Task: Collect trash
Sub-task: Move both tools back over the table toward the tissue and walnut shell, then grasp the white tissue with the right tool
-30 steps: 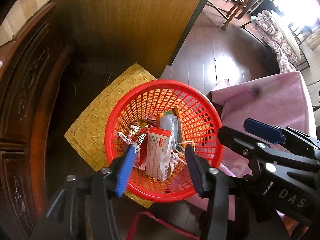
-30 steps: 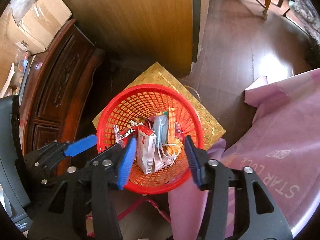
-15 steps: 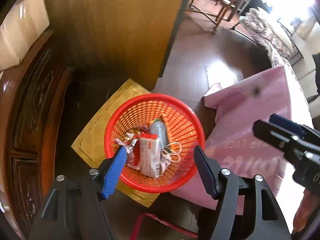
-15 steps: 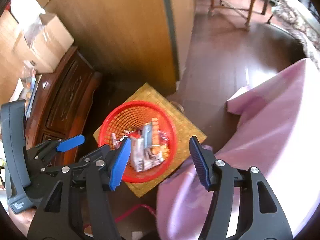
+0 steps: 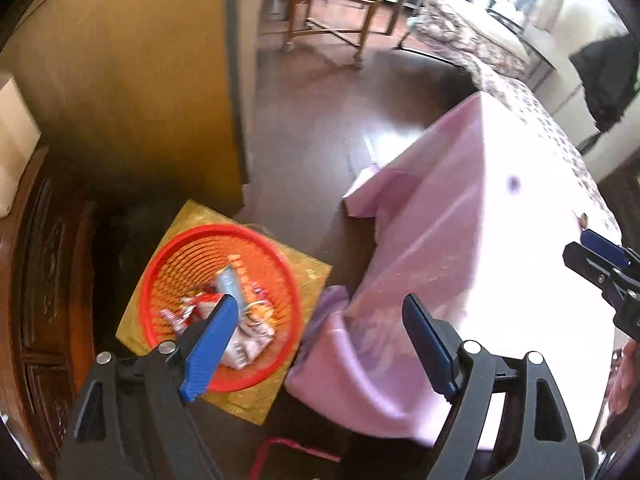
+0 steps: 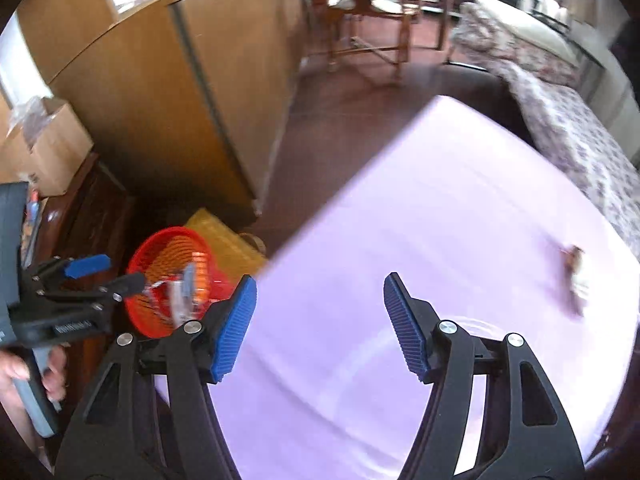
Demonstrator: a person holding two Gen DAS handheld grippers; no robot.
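A red mesh basket sits on the floor, holding a white and red box, wrappers and other trash. It also shows in the right wrist view. My left gripper is open and empty, high above the basket's right edge. My right gripper is open and empty above the pink tablecloth. A small brownish scrap lies blurred on the cloth at the right.
The basket rests on a yellow mat beside a dark carved cabinet and a wooden panel. Cardboard boxes sit on the cabinet. Chairs and a patterned sofa stand behind.
Both grippers rose and swung right, away from the basket and toward the pink-covered table. The basket now sits smaller at the left of both views. Both stay open.
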